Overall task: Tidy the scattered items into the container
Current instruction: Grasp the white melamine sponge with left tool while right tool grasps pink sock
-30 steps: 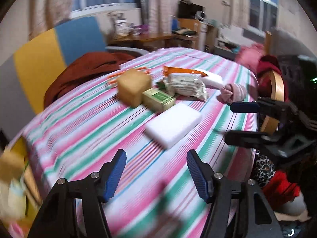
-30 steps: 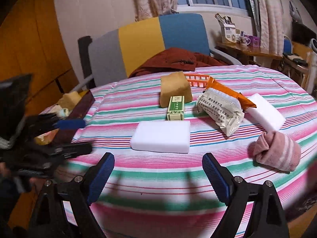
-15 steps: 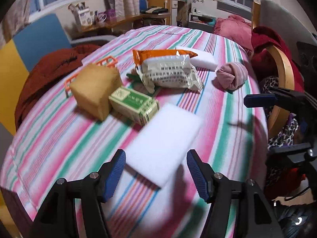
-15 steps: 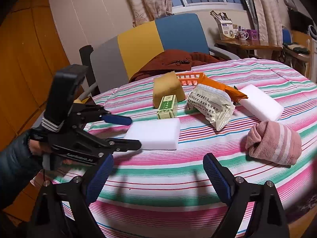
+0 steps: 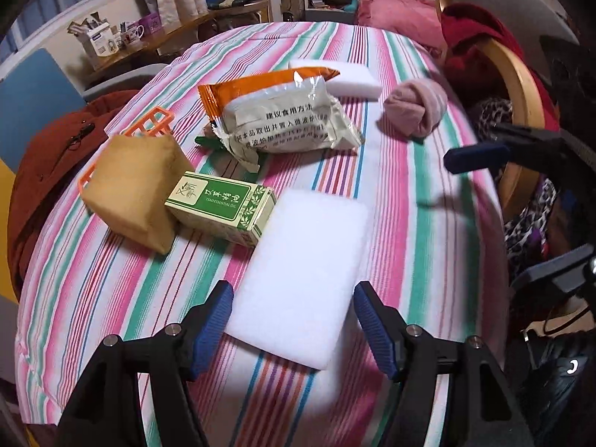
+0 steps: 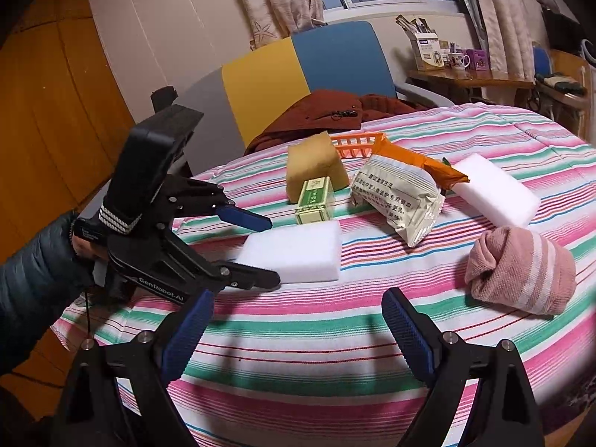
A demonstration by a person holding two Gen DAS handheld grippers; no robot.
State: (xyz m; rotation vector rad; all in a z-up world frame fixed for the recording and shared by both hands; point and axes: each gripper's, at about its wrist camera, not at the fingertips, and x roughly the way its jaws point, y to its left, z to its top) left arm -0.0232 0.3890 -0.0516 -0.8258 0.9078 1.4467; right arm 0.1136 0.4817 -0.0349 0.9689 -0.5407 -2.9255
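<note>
A white sponge (image 5: 301, 283) lies flat on the striped tablecloth. My left gripper (image 5: 292, 313) tilts down over its near end, jaws opening, with the sponge between the pads but not pressed. The right wrist view shows the left gripper (image 6: 257, 247) straddling that sponge (image 6: 298, 251). My right gripper (image 6: 298, 316) hangs open over the table's front edge, nothing between its fingers. Behind the sponge sit a green box (image 5: 219, 205), a tan block (image 5: 134, 182), a snack packet (image 5: 283, 119), a second white sponge (image 5: 342, 78) and a pink rolled sock (image 5: 417, 108). The orange basket (image 5: 149, 123) is mostly hidden behind the tan block.
A yellow and blue chair (image 6: 298, 63) with a rust jacket (image 6: 324, 111) stands behind the round table (image 6: 335, 354). A wooden chair (image 5: 521, 104) piled with clothes stands beside the table's edge, near the right gripper (image 5: 514, 216). A person's dark sleeve (image 6: 33, 272) comes in from the left.
My left gripper has swung in over the table and tipped down, so the white sponge now sits between its pads. The right gripper has barely shifted.
</note>
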